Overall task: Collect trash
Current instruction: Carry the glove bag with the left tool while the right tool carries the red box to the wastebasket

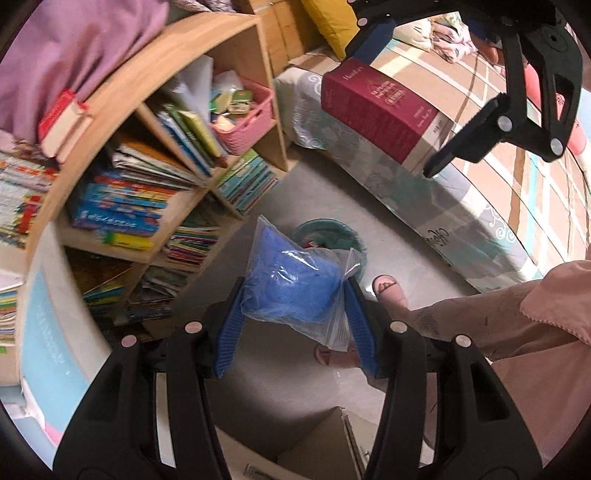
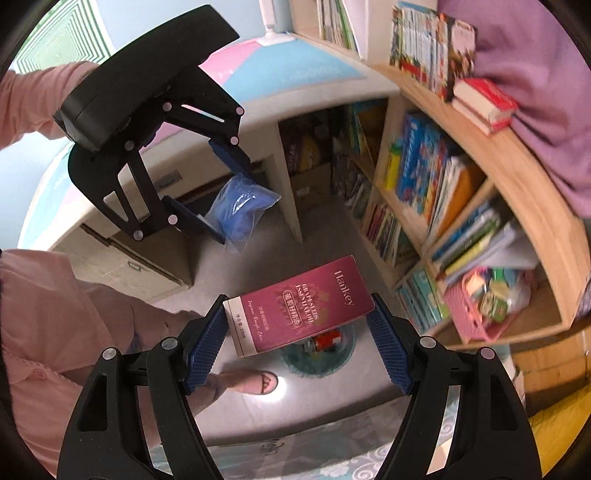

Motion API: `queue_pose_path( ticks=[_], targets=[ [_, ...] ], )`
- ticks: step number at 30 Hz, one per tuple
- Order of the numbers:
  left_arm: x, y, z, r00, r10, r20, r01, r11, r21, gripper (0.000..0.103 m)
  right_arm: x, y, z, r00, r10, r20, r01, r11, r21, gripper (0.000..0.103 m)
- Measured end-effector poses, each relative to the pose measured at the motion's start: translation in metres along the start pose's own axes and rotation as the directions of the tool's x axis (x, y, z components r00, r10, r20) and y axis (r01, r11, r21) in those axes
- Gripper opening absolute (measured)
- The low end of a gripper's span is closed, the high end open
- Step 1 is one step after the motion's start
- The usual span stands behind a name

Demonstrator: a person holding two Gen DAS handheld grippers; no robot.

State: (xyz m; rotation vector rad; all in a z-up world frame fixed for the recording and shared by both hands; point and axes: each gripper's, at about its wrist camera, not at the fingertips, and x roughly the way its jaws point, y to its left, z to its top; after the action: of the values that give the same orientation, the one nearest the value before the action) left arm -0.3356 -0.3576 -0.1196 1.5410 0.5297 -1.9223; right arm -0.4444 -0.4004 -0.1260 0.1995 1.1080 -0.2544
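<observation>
grey floor (image 1: 295, 192) fills the middle of both views, with a wooden bookshelf (image 1: 236, 33) packed with colourful books on one side and a bed with a patterned mattress edge (image 1: 454, 221) on the other. on the floor between them stands a teal bin (image 1: 325, 230), round and open-topped; in the right wrist view the bin (image 2: 343, 354) holds a red can (image 2: 327, 338) and some other bits that are too small to tell. the left gripper (image 1: 295, 295) points steeply down and its blue pads are clamped on a clear plastic bag (image 1: 295, 284) with something blue inside; the bag hangs in the air, in front of the near rim of the bin as that camera sees it. the same bag (image 2: 236, 206) shows in the right wrist view, pinched between the left gripper's (image 2: 225, 192) fingers, above the floor and beside a pale desk (image 2: 288, 206). the right gripper (image 2: 299, 321) grips a maroon carton (image 2: 299, 302) with white print, its pads pressed on the two long sides, and the carton hangs over the bin. from the left wrist view the carton (image 1: 384, 118) is seen in front of the bed, with the right gripper (image 1: 424, 140) around it. a pink basket (image 1: 247, 118) sits in one shelf compartment. a person's pink sleeve (image 2: 33, 96) and pink clothing (image 1: 535, 332) show, and a foot in a pink slipper (image 2: 258, 382) stands just beside the bin.
</observation>
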Motion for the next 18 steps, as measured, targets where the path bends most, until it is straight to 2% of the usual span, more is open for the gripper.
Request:
queue_pose_path(
  ticks=[7,14,18],
  targets=[
    [0.038,-0.023,0.017,0.999,-0.030,-0.043,0.031,0.999,0.008,0.050,0.018,-0.009,-0.035,0.999,0.039,-0.020,-0.037,0.997,0.066,0.075],
    [0.063,-0.031,0.028,0.996,-0.058,-0.066,0.059,0.998,0.012,0.050,0.037,-0.016,-0.051,0.996,0.085,-0.025,-0.081,0.990,0.115,0.075],
    [0.074,-0.032,0.033,0.994,-0.074,-0.076,0.075,0.997,0.012,0.050,0.048,-0.023,-0.056,0.995,0.086,-0.042,-0.080,0.988,0.133,0.075]
  ],
)
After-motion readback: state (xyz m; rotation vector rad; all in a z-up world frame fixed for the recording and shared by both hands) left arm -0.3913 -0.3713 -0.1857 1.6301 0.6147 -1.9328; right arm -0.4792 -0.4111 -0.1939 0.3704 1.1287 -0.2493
